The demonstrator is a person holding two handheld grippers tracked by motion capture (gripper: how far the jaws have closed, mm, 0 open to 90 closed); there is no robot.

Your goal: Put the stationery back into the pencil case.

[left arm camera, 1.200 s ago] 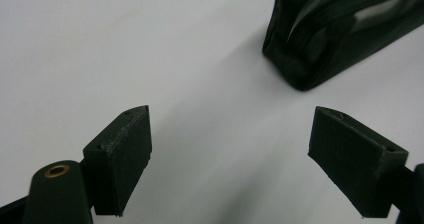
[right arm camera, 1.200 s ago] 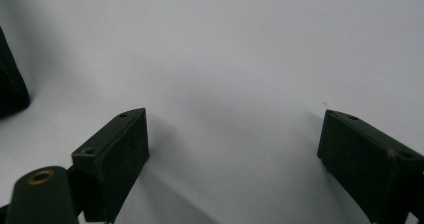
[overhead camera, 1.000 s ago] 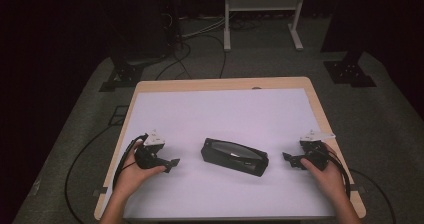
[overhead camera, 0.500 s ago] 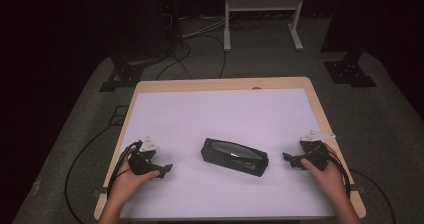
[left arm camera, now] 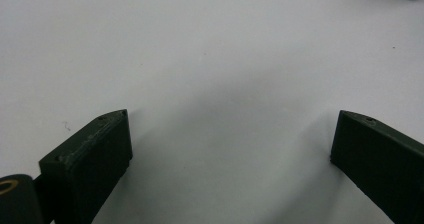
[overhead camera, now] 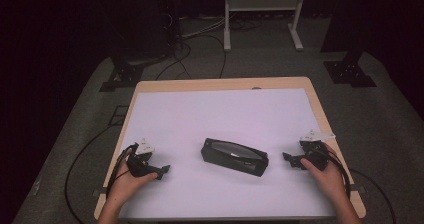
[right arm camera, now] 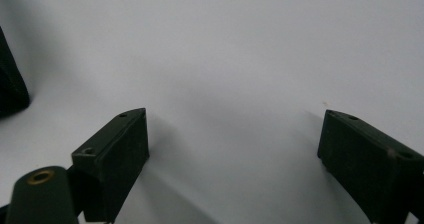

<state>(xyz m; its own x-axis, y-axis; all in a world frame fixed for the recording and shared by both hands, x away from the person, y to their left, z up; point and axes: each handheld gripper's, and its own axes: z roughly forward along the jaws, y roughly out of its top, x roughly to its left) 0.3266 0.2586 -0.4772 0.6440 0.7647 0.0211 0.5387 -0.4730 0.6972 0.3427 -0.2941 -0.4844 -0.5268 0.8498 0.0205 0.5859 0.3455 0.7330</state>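
left hand-held gripper [overhead camera: 161, 171] spread, empty | right hand-held gripper [overhead camera: 288, 160] spread | black case [overhead camera: 234, 156] between

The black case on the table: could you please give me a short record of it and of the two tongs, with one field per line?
object: black case, oblong, lying askew on the white table
position: near the middle of the front half, between both tongs
left tongs: open, nothing between the jaws, apart from the case, at its left
right tongs: open, nothing between the jaws, apart from the case, at its right
contact: neither touches the case
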